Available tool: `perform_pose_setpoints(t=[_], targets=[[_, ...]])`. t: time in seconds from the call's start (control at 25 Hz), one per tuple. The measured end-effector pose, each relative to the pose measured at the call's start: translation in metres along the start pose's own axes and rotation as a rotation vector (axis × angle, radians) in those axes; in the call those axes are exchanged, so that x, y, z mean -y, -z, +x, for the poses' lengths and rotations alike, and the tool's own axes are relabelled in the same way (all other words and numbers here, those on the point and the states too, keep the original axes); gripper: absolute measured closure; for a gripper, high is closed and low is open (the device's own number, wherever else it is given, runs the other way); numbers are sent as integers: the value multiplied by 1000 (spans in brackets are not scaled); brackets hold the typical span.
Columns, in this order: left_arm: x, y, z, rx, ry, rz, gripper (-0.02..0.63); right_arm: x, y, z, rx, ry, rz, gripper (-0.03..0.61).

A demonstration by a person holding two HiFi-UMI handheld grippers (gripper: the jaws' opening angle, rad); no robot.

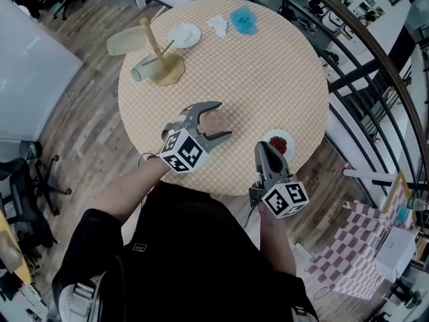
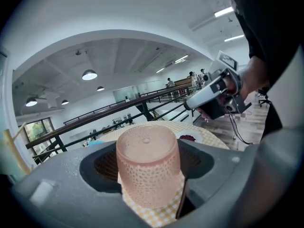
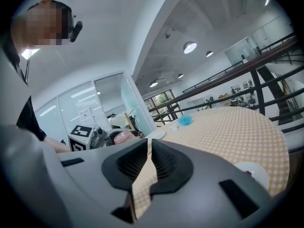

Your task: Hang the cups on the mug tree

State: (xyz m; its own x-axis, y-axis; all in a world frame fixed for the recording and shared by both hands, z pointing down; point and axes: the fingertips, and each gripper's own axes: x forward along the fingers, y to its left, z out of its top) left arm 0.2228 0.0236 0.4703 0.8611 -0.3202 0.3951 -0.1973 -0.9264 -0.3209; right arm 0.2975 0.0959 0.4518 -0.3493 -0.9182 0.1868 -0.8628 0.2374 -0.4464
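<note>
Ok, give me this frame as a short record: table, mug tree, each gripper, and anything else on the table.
table: round, yellow checked cloth
mug tree: wooden, at the table's far left; pale green cup and clear cup beside it
left gripper: closed on pink cup, closed end up
right gripper: shut, empty
other: white plate, blue object, small dish with red bits

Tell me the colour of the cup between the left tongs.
The cup is pale translucent pink, dot-textured; clearest in the left gripper view.
</note>
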Motion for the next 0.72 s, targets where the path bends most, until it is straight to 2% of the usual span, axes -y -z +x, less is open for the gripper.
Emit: perform_pose_setpoints(t=[0.2, 0.4, 0.72], targets=[[-21, -9, -27, 14, -27, -21, 265, -19, 1, 22, -26, -39, -14, 546], [-52, 1, -56, 18, -62, -39, 265, -50, 8, 58, -54, -74, -23, 546], [-104, 14, -93, 23, -83, 16, 265, -89, 8, 107, -53, -70, -34, 546]])
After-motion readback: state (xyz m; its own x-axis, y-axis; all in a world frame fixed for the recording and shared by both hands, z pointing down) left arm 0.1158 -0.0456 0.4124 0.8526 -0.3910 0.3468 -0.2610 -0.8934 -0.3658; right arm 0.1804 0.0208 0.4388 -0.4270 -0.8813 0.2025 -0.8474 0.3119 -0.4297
